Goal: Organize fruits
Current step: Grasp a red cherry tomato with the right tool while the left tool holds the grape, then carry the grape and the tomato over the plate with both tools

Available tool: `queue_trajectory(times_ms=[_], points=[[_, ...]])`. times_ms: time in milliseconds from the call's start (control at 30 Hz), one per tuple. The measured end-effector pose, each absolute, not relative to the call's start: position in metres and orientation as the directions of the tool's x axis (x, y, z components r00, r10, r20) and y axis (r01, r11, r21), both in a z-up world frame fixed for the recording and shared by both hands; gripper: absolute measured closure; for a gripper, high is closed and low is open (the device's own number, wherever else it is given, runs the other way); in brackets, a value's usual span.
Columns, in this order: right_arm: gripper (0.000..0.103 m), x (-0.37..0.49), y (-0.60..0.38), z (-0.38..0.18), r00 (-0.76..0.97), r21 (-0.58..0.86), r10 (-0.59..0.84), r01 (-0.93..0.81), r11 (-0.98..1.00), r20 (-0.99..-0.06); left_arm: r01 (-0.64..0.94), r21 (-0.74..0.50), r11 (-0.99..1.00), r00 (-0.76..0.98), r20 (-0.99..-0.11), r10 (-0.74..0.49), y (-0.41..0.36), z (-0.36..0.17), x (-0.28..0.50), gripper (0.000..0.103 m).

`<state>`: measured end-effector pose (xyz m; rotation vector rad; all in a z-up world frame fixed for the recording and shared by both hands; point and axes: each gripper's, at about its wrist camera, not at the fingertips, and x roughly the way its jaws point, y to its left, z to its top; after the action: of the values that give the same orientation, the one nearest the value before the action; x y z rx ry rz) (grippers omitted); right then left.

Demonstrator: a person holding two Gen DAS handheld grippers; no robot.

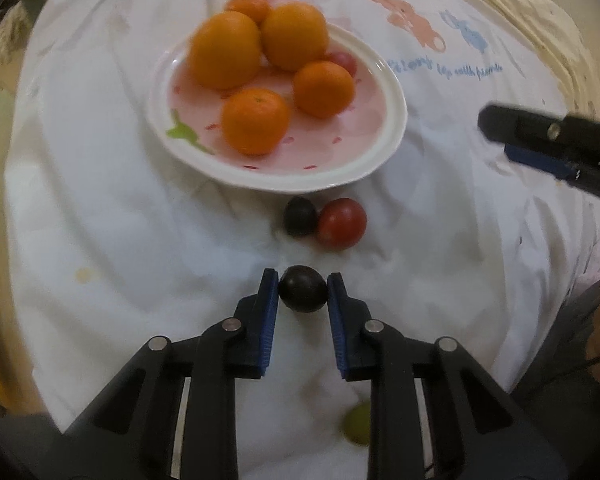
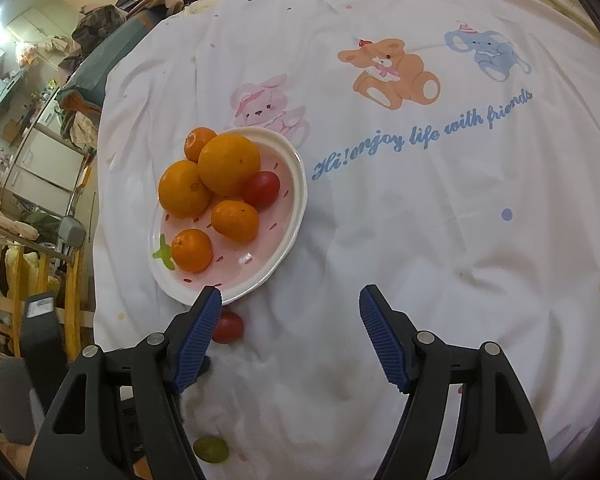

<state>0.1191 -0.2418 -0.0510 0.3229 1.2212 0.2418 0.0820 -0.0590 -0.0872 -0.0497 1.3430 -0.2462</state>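
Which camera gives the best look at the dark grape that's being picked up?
The left wrist view: the dark grape sits centred between the left hand-held gripper pads, unobstructed. In the right wrist view I cannot make it out; the right hand-held gripper finger covers that spot.

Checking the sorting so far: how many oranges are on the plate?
5, all on the pink plate: a small one at the far rim, two large side by side, one in the middle, one nearest the grippers. More may be hidden behind them.
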Motion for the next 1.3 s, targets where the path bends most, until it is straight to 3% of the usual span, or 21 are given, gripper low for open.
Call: queue_trajectory(times_ms=[233,433,700,800,867,1300], points=[[0.029,0.118,-0.211,-0.062,0.251,0.388,0.388,-0.054,0.92,-0.887,0.034,-0.2,0.979,0.265,-0.943,-0.202,-0.021,-0.066,0.082,0.082],[0.03,0.117,-0.157,-0.084,0.21,0.18,0.226,-0.218,0.959,-0.951,-0.016,-0.186,0.982,0.293,-0.94,-0.174,0.0,-0.06,0.084,0.082],[0.039,0.116,-0.123,-0.106,0.168,0.122,0.184,-0.323,0.939,-0.968,-0.054,-0.208,0.977,0.289,-0.94,-0.184,0.012,-0.06,0.087,0.082],[0.05,0.117,-0.118,-0.108,0.17,0.116,0.183,-0.344,0.932,-0.968,-0.042,-0.21,0.977,0.274,-0.943,-0.191,0.01,-0.063,0.088,0.082],[0.068,0.117,-0.118,-0.108,0.158,0.138,0.203,-0.35,0.927,-0.966,-0.032,-0.2,0.979,0.27,-0.945,-0.184,0.007,-0.064,0.088,0.082],[0.068,0.11,-0.154,-0.09,0.178,0.199,0.258,-0.297,0.934,-0.949,-0.033,-0.12,0.992,0.3,-0.948,-0.104,0.009,-0.072,0.088,0.082]])
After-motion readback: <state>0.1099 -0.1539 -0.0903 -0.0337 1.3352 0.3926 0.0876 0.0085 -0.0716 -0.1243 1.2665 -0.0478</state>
